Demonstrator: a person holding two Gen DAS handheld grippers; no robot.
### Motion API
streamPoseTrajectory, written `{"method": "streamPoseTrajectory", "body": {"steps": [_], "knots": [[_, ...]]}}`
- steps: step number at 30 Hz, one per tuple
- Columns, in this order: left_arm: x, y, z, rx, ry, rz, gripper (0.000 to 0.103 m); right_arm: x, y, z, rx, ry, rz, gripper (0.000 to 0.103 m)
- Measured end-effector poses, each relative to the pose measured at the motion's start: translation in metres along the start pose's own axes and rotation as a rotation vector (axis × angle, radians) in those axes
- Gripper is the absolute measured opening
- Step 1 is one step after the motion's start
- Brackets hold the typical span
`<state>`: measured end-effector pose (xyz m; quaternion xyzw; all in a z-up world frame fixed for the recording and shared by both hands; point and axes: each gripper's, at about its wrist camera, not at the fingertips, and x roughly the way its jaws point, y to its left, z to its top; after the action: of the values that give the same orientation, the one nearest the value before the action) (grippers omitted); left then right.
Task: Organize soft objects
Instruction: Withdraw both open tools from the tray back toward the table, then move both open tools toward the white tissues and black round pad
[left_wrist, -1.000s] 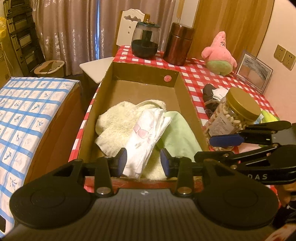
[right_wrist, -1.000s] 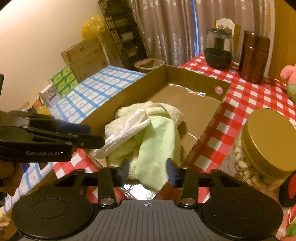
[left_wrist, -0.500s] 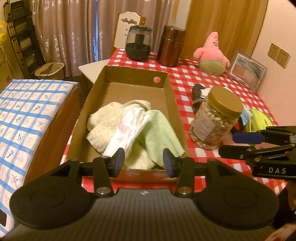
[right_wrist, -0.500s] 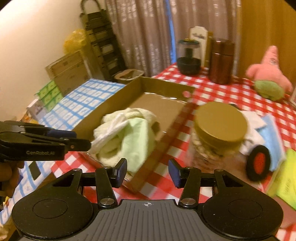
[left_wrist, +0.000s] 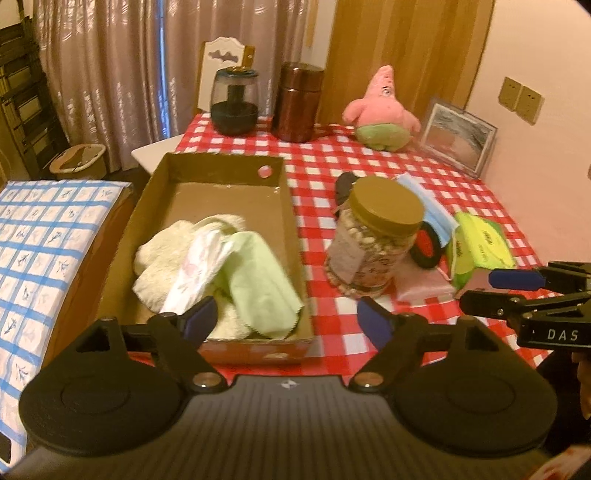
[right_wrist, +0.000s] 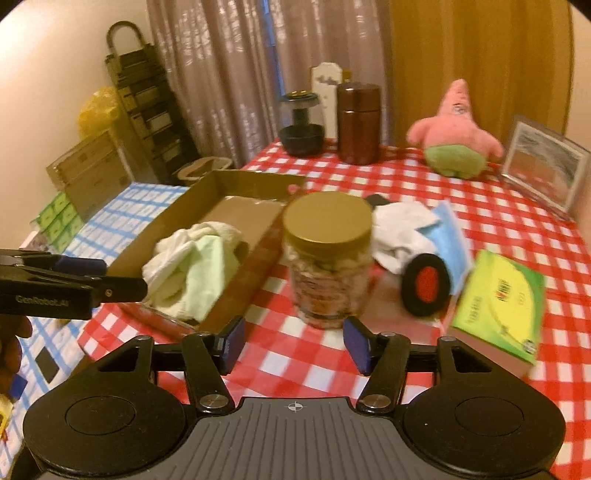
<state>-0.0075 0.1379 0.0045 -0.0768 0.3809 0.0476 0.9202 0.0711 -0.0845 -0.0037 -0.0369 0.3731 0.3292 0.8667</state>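
A cardboard box (left_wrist: 288, 206) (right_wrist: 255, 184) on the red checked table holds a cream towel (left_wrist: 166, 251), a white printed cloth (left_wrist: 195, 266) and a light green cloth (left_wrist: 258, 280) (right_wrist: 207, 266). A pink star plush (left_wrist: 380, 114) (right_wrist: 454, 133) sits at the table's far side. A white cloth (right_wrist: 402, 229) and a blue face mask (right_wrist: 450, 232) lie behind the nut jar. My left gripper (left_wrist: 288, 321) is open and empty, near the box's front corner. My right gripper (right_wrist: 293, 345) is open and empty in front of the jar.
A gold-lidded nut jar (left_wrist: 373, 251) (right_wrist: 325, 258) stands right of the box. A green tissue pack (right_wrist: 498, 306), a black-and-red round object (right_wrist: 424, 284), a brown canister (right_wrist: 358, 122), a dark glass jar (right_wrist: 301, 123) and a picture frame (right_wrist: 543, 166) stand around.
Both grippers have pulled back from the box and swung right toward the jar. Their jaws have opened wider. The cloths stay in the box.
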Motion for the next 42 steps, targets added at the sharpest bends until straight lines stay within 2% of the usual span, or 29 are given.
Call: {"method": "streamPoseTrajectory", "body": {"steps": [8,23,28,34,42], "knots": [[-0.003,-0.029,0.009,0.059,-0.019,-0.064,0.086,-0.037,-0.028,-0.009,0.052,-0.031,-0.091,0.069],[-0.005,-0.057,0.030,0.126,-0.042,-0.181,0.087,-0.094,-0.052,-0.018,0.059,-0.073,-0.216,0.072],[-0.001,-0.063,0.043,0.137,-0.055,-0.207,0.087,-0.097,-0.065,-0.018,0.066,-0.073,-0.220,0.073],[0.012,-0.067,0.065,0.165,-0.059,-0.219,0.087,-0.083,-0.084,-0.007,0.049,-0.048,-0.192,0.073],[0.046,-0.066,0.096,0.268,-0.038,-0.220,0.087,-0.051,-0.109,0.019,-0.025,-0.028,-0.133,0.073]]}}
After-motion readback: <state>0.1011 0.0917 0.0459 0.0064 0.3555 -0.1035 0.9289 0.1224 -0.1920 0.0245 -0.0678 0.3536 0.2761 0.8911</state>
